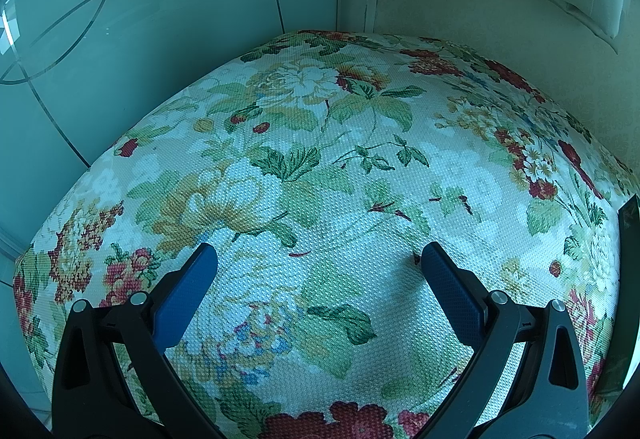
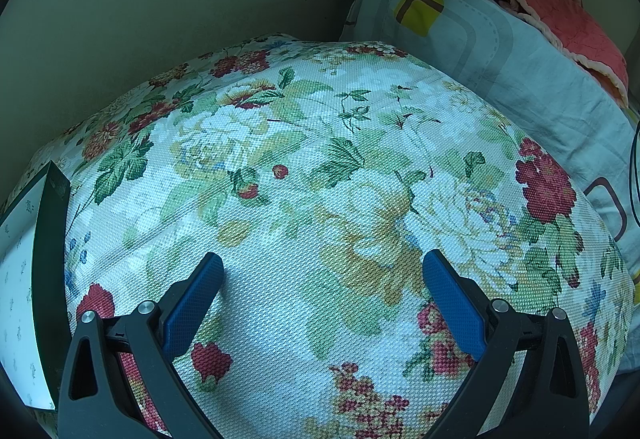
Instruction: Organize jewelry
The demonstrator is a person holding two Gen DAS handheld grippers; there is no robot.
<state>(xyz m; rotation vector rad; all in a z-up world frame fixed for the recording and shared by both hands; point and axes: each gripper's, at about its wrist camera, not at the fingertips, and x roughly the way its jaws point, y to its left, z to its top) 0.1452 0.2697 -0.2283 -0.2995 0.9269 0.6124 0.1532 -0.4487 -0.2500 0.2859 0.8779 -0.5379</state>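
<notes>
Both grippers are basically idle here: the left gripper (image 1: 316,259) has its blue-padded fingers spread wide with nothing between them, and the right gripper (image 2: 322,267) is the same, wide apart and empty, each one hanging over the floral woven cloth (image 1: 320,167) that covers the surface. No jewelry shows loose on the cloth in either view. The only candidate for the task is the flat white box with dark green sides and a small sprig print (image 2: 24,279), and that's what the next move hinges on. In the right wrist view it sits at the lower left edge of the frame, just beside the left finger, its long side running up and down the frame. In the left wrist view only a dark sliver of it (image 1: 629,223) peeks in at the far right edge. So it lies between the two grippers, and I'd guess the right one is nearer. Can't tell if it's open or what's inside, since it's mostly cut off.
</notes>
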